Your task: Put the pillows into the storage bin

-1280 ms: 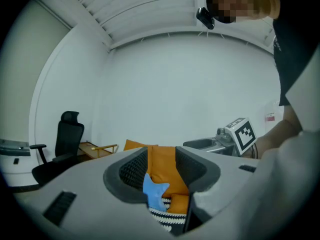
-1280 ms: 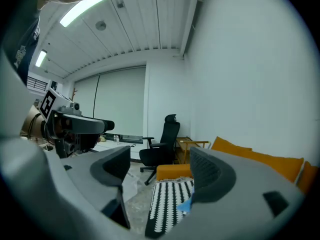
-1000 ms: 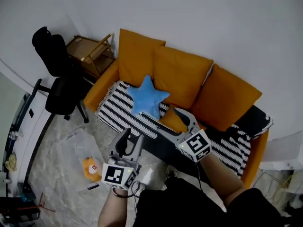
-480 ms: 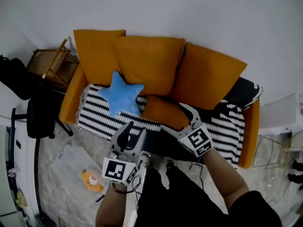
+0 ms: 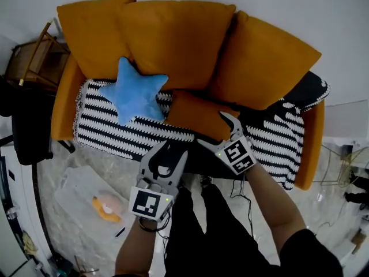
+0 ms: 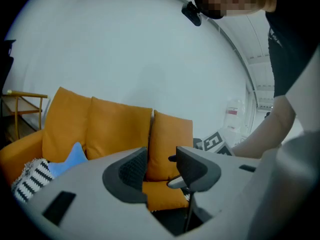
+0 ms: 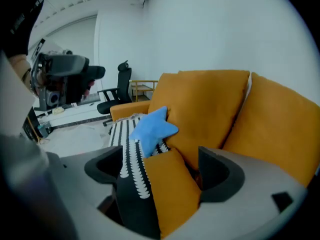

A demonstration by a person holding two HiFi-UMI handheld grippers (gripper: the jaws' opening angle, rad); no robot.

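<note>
Though empty, right claw (image 7: 161, 171) freshly wider, agape near orange pillow (image 7: 167, 194); left claw (image 6: 159, 168) half-open, empty.

What we wear and carry

Our left gripper (image 5: 167, 154) and right gripper (image 5: 216, 130) are pale grey plastic with black textured pads (image 6: 131, 170), each topped by a white cube (image 5: 151, 203) of black square markers; we wear black clothing (image 5: 202, 235), short sleeves leaving forearms bare.
</note>
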